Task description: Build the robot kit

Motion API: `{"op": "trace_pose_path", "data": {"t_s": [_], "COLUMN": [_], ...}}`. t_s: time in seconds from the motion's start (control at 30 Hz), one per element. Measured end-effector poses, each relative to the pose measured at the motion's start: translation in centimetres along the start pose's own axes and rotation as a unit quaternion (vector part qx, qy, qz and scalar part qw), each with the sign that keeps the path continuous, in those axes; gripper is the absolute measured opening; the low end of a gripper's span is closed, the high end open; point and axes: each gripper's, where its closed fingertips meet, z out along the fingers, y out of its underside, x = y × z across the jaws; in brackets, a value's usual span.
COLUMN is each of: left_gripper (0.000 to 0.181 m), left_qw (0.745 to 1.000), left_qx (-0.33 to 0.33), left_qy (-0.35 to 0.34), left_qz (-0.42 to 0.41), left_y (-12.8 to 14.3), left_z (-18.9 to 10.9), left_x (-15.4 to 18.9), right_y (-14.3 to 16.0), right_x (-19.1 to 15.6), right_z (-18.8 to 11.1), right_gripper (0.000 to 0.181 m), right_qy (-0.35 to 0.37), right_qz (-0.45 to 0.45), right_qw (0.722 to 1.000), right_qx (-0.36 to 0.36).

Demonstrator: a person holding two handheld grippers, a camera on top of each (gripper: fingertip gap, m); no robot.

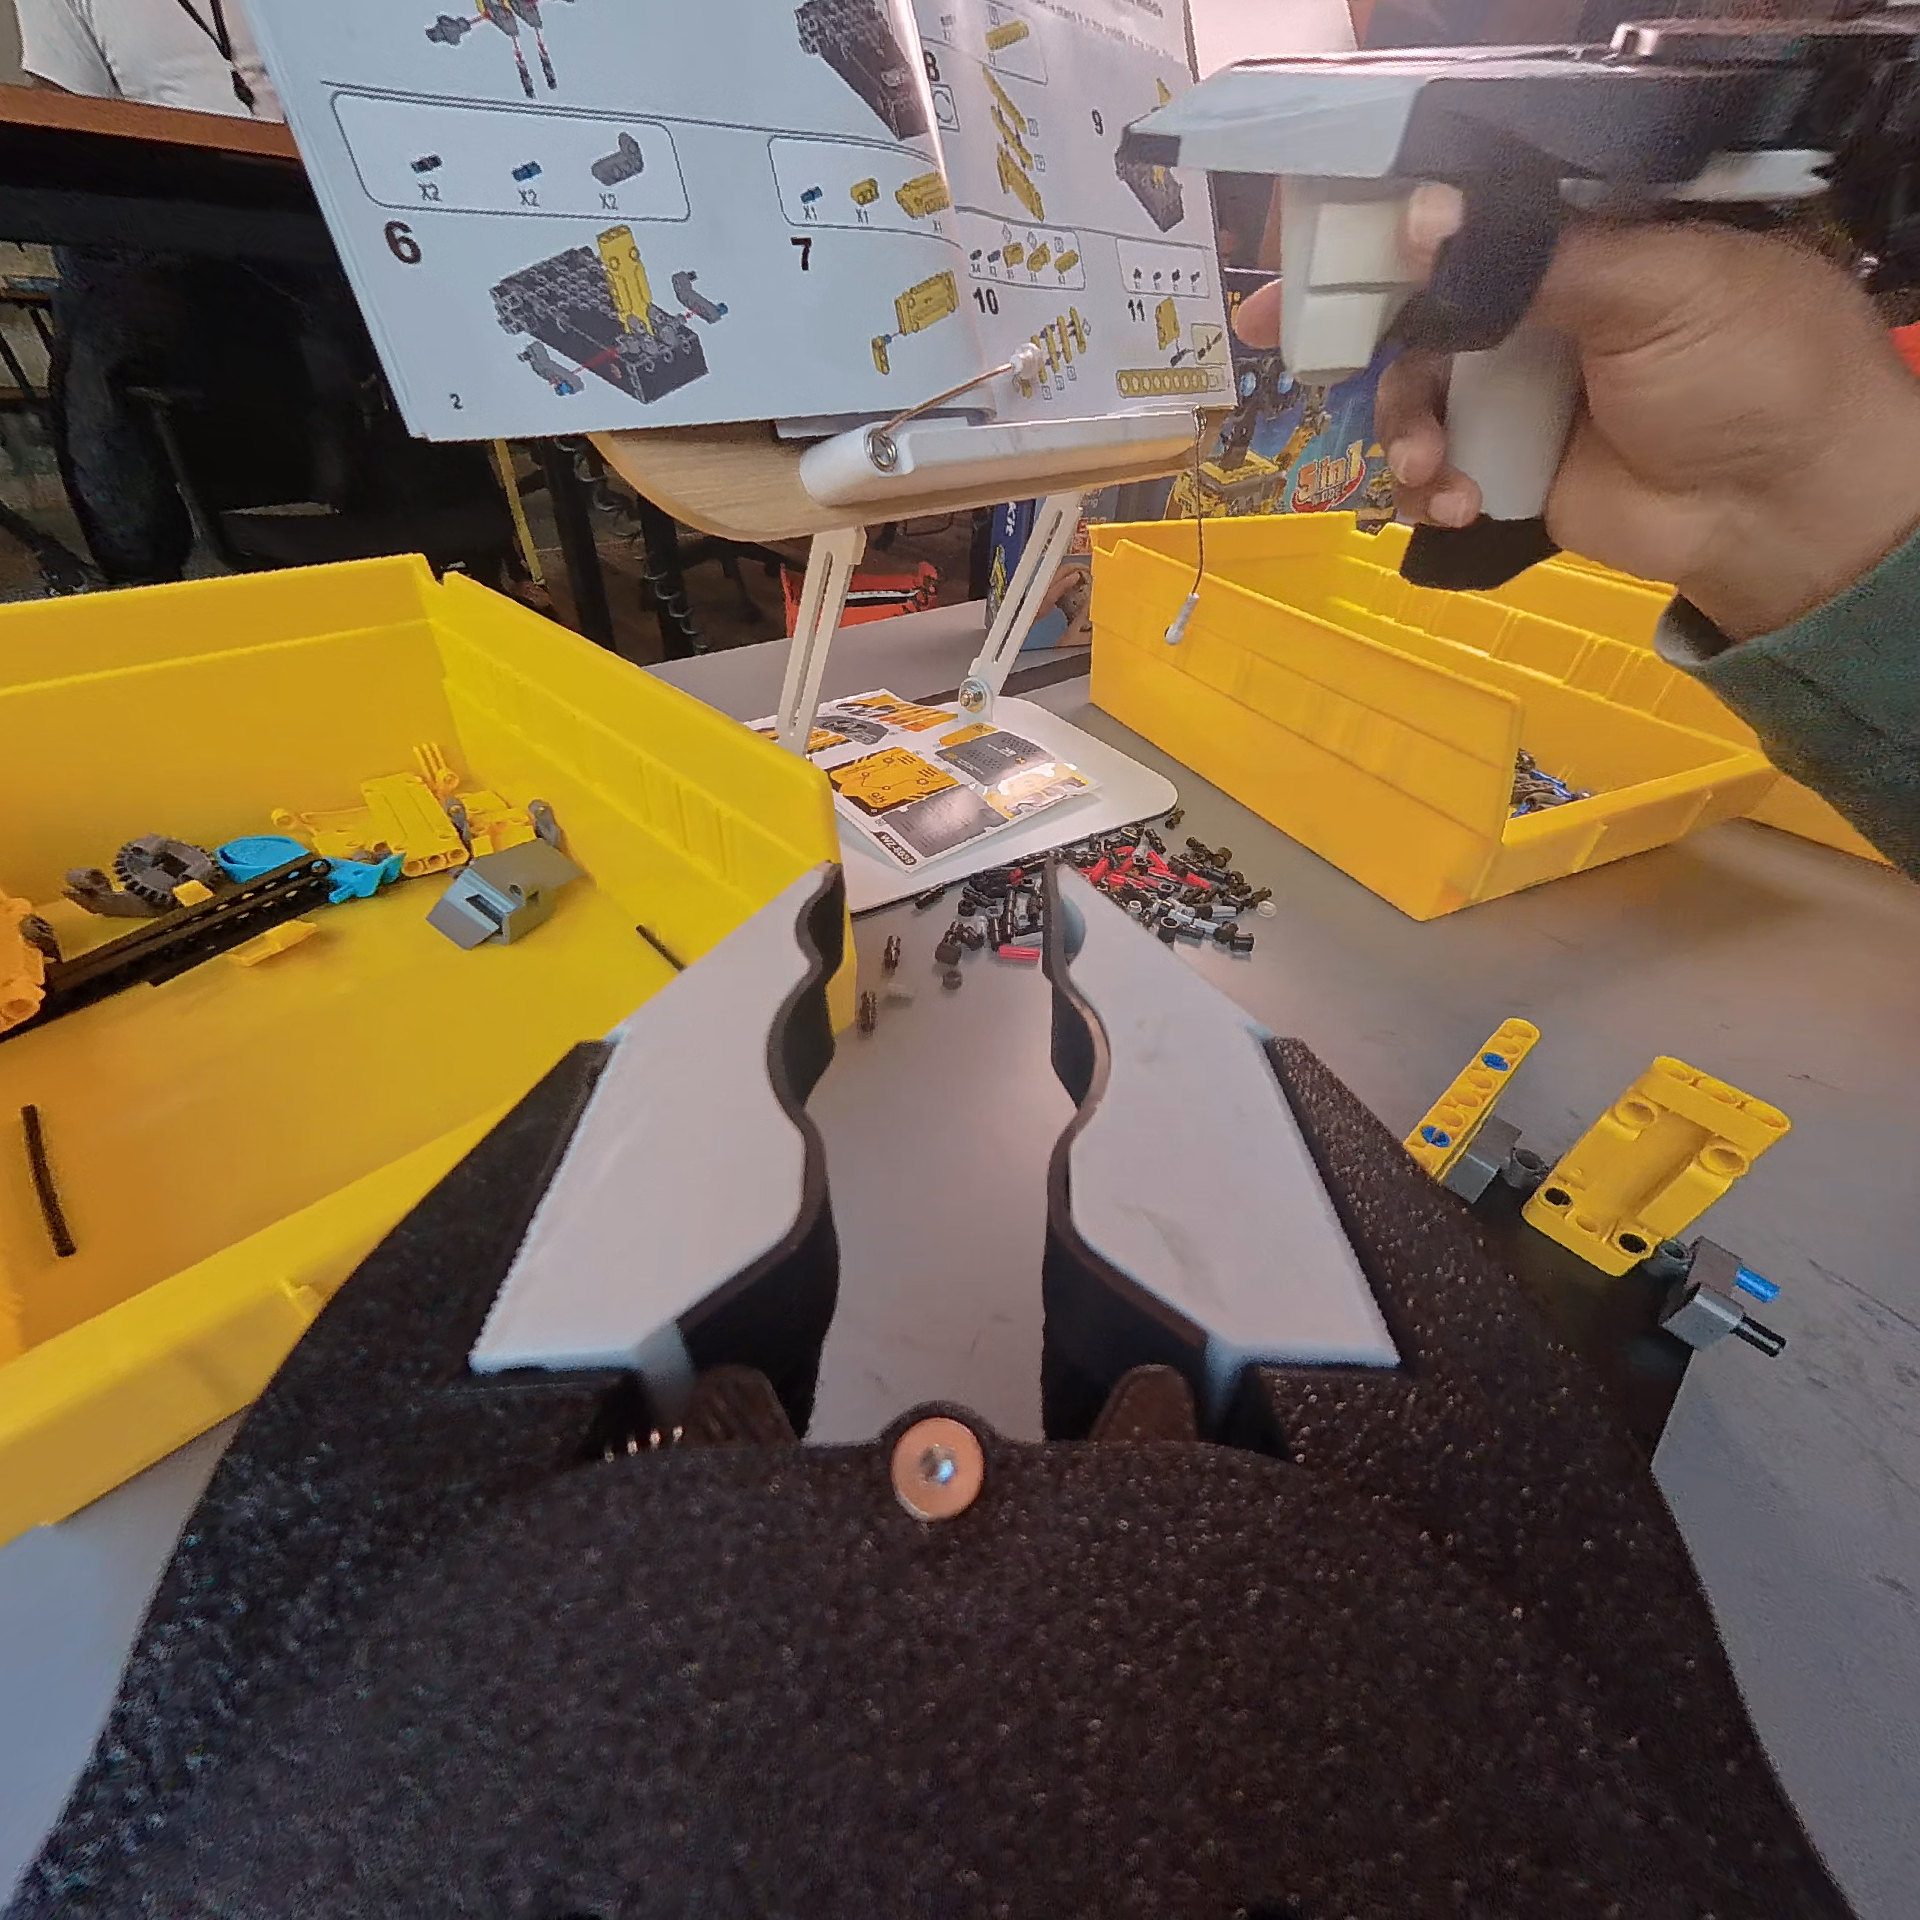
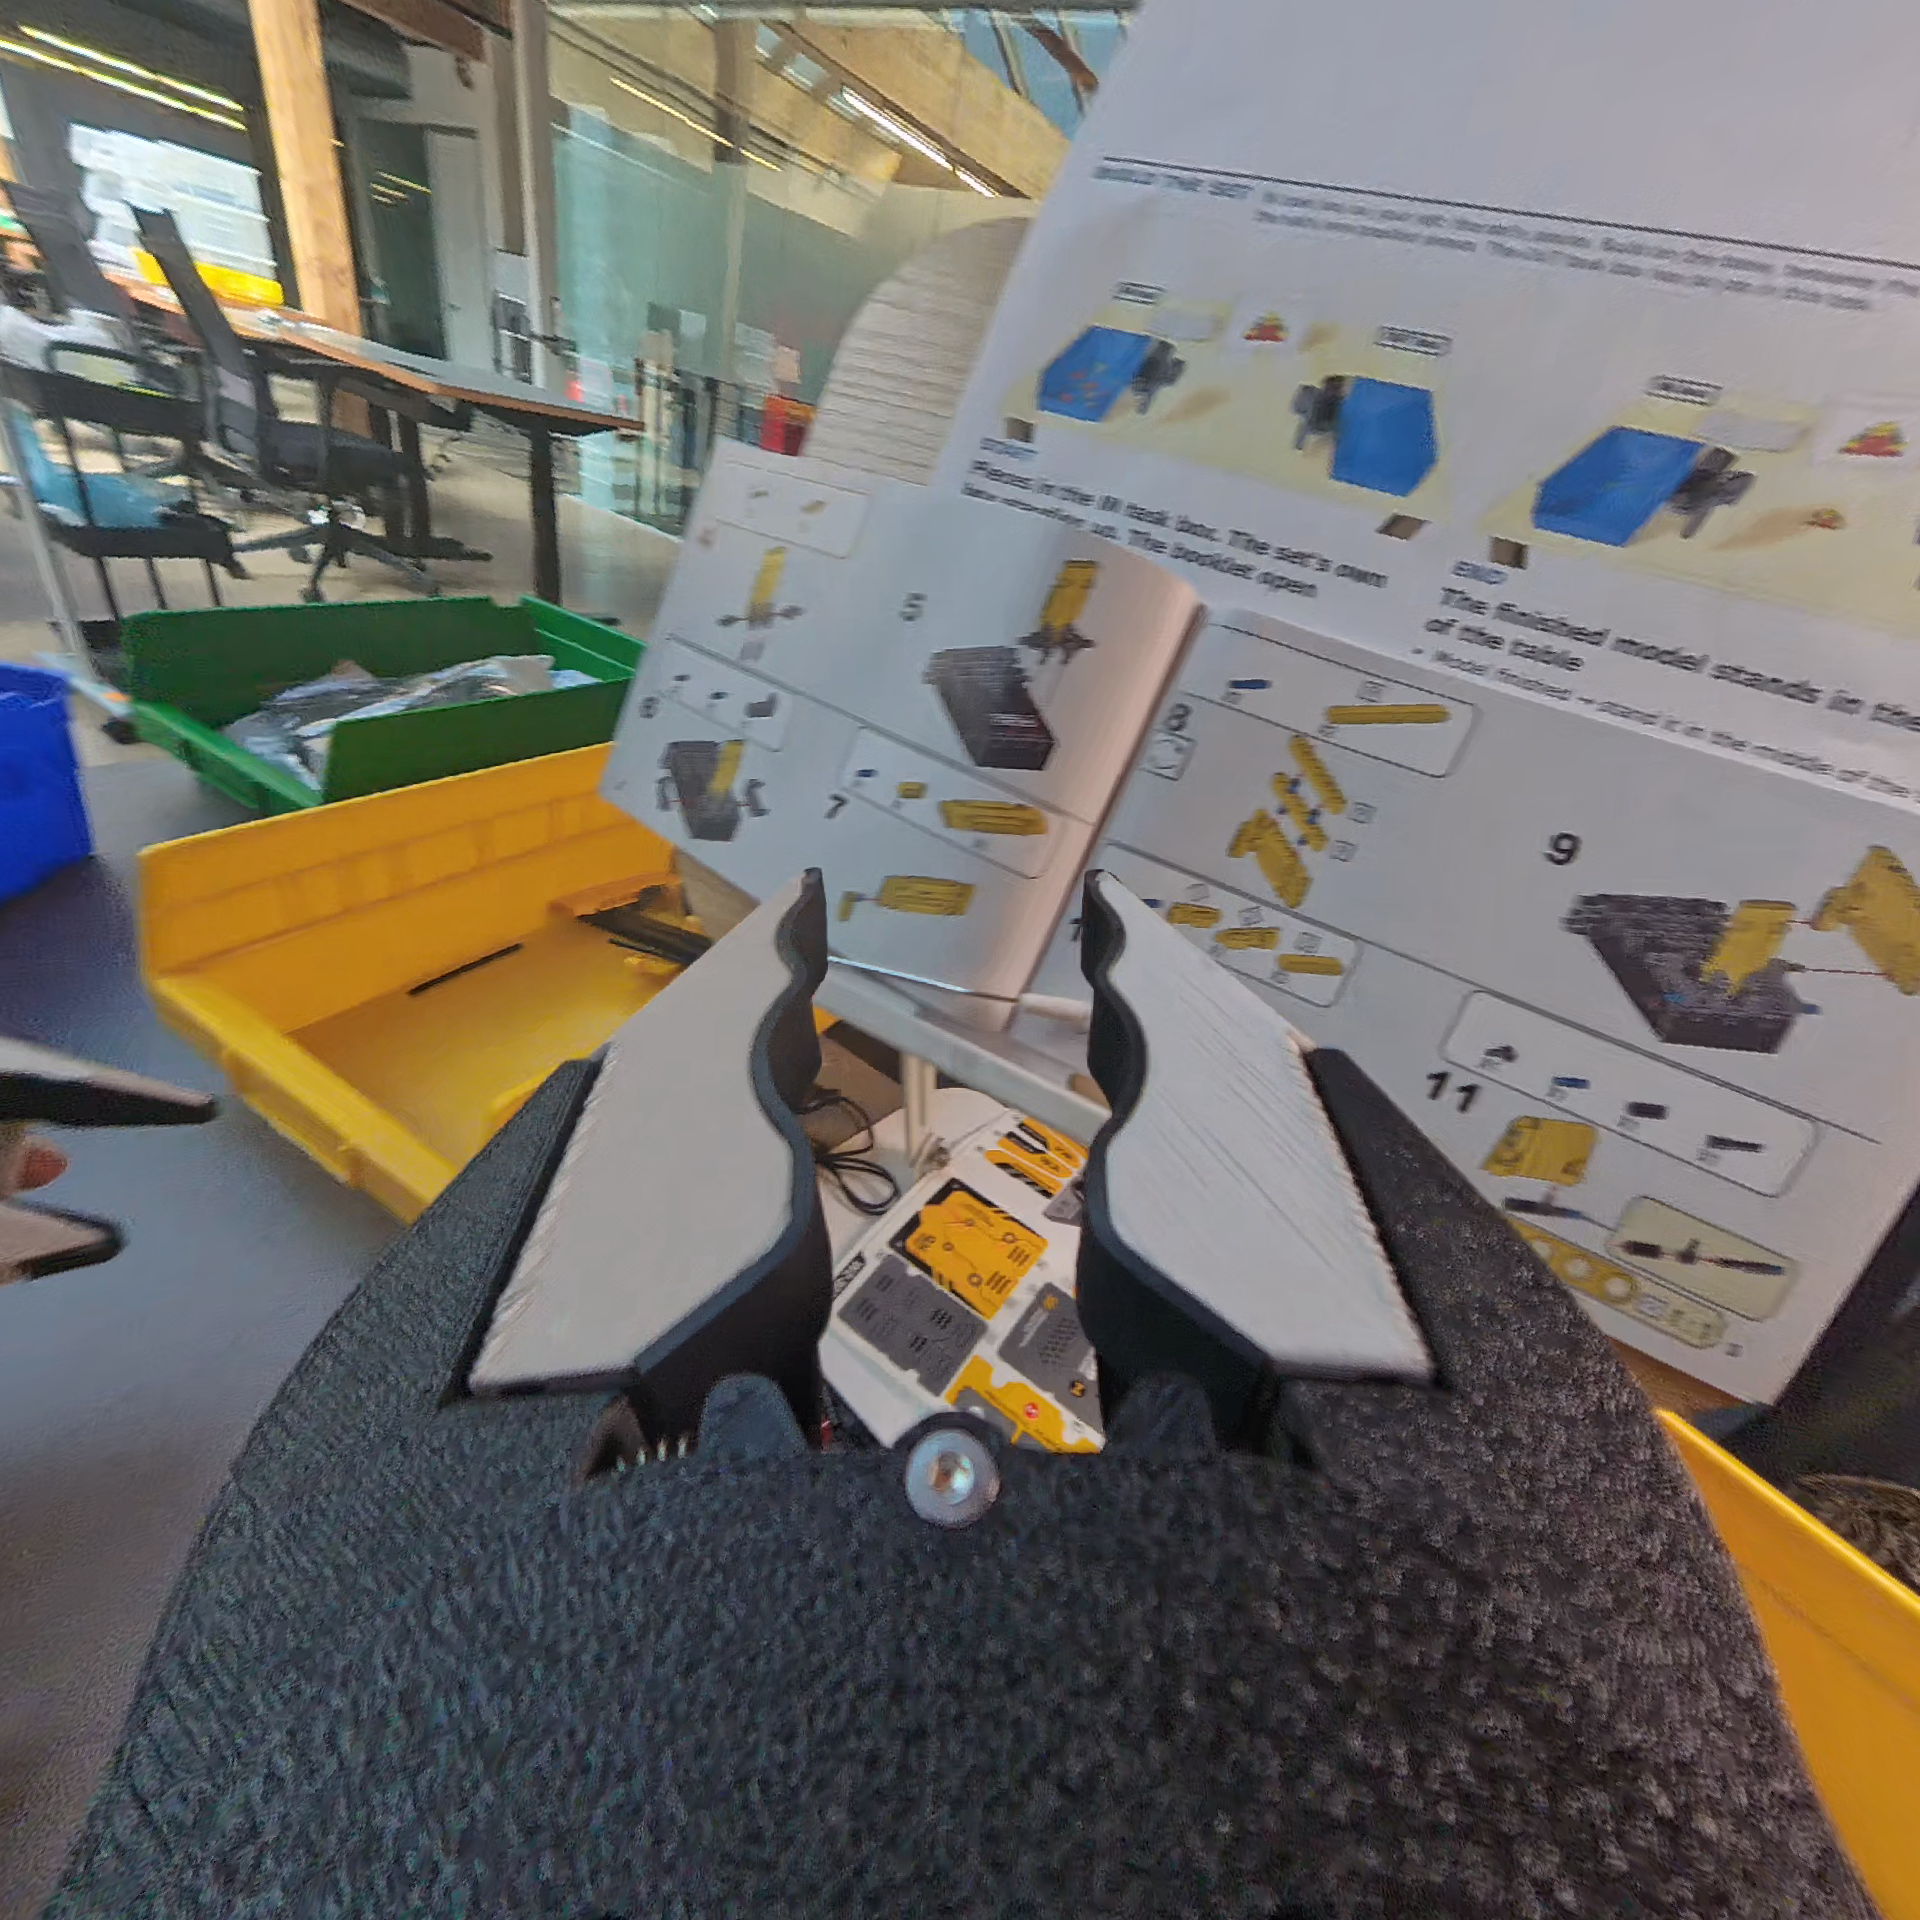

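Observation:
My left gripper [image 1: 940, 894] is open and empty, low over the grey table [image 1: 1455, 987]. Just beyond its tips lies a pile of small black and red pins [image 1: 1101, 894]. To its right stands a partly built model with a yellow panel [image 1: 1652, 1153] and a yellow beam [image 1: 1470, 1091] on a dark block. My right gripper [image 2: 951, 894] is open and empty, raised in the air facing the open instruction booklet [image 2: 1351, 831]. In the left wrist view a hand [image 1: 1714, 416] holds the right gripper [image 1: 1143, 135] high at the upper right.
A yellow bin [image 1: 623, 748] with loose parts stands at the left, another yellow bin [image 1: 1299, 727] at the right. The booklet [image 1: 675, 208] rests on a white stand [image 1: 997, 447] above a sticker sheet [image 1: 935, 779]. A green bin [image 2: 468, 738] and blue bin [image 2: 31, 769] stand farther back. Tip to tip, the grippers are about 20 cm apart.

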Motion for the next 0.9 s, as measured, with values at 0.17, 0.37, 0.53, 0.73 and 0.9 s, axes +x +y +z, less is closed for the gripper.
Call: {"op": "trace_pose_path", "data": {"t_s": [0.17, 0.37, 0.53, 0.73, 0.9], "left_gripper": [0.037, 0.038, 0.038, 0.039, 0.032], "left_qw": [1.000, 1.000, 1.000, 0.999, 0.994], "left_qx": [0.004, -0.003, 0.003, -0.014, -0.053], "left_qy": [-0.005, -0.005, -0.008, -0.029, -0.089], "left_qz": [-0.007, -0.020, -0.023, 0.008, 0.041], "left_y": [-0.3, 0.2, -0.1, 0.1, 1.0], "left_z": [-0.3, -0.1, -0.3, -0.3, -0.4], "left_x": [-0.4, -0.7, -1.0, -1.1, -2.8], "right_y": [3.1, 6.5, 6.9, 4.2, -1.1], "right_x": [5.7, 6.2, 6.6, 4.8, -1.2], "right_z": [1.8, 1.6, 1.7, 0.9, -0.8], "right_gripper": [0.055, 0.055, 0.053, 0.053, 0.053], "right_qy": [0.066, 0.064, 0.068, 0.036, -0.049], "right_qz": [0.008, -0.003, -0.009, -0.025, -0.068], "right_qw": [0.996, 0.993, 0.993, 0.998, 0.996], "right_qx": [-0.054, -0.095, -0.095, -0.048, 0.015]}}
